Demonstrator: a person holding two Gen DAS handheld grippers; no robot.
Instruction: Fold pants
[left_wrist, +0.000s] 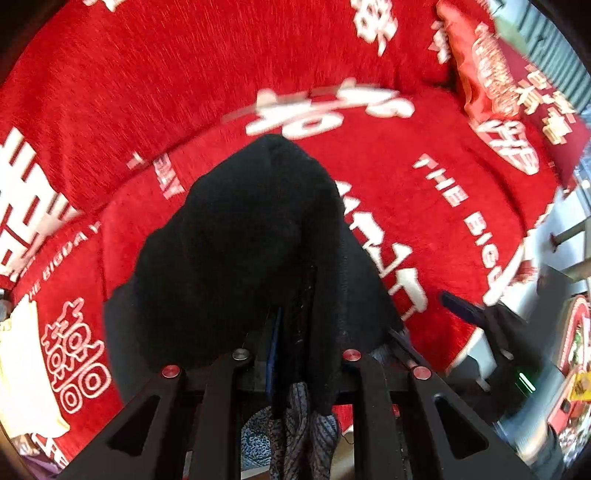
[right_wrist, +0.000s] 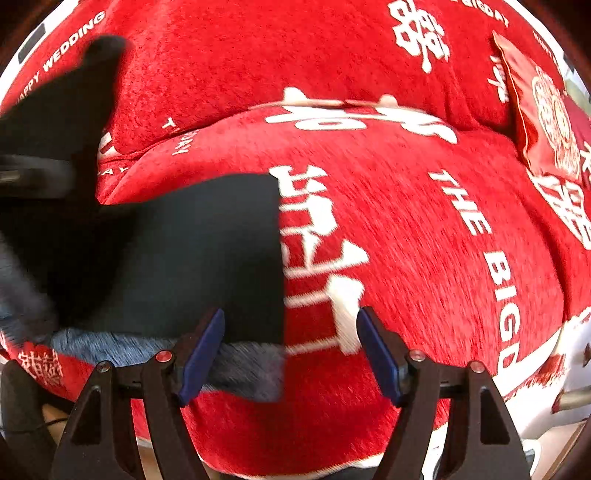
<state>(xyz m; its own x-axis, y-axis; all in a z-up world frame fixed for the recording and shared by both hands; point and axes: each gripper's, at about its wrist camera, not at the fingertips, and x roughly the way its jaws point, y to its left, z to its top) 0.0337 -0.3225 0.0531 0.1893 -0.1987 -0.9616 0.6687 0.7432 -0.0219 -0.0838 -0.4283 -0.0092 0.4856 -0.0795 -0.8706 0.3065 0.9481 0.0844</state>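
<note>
Pants (right_wrist: 207, 251) — dark, edge just left of spread right gripper (right_wrist: 291, 354); left gripper (left_wrist: 295, 354) apparently clenched on them — nearer.

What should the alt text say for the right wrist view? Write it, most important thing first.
The right gripper hovers with jaws open over a red sofa cover printed with white lettering. Black pants lie flat to the left, one blue pad over their lower edge. A red cushion sits upper right.

Bare red cover (right_wrist: 424, 258) beside pants (right_wrist: 192, 251)
</note>
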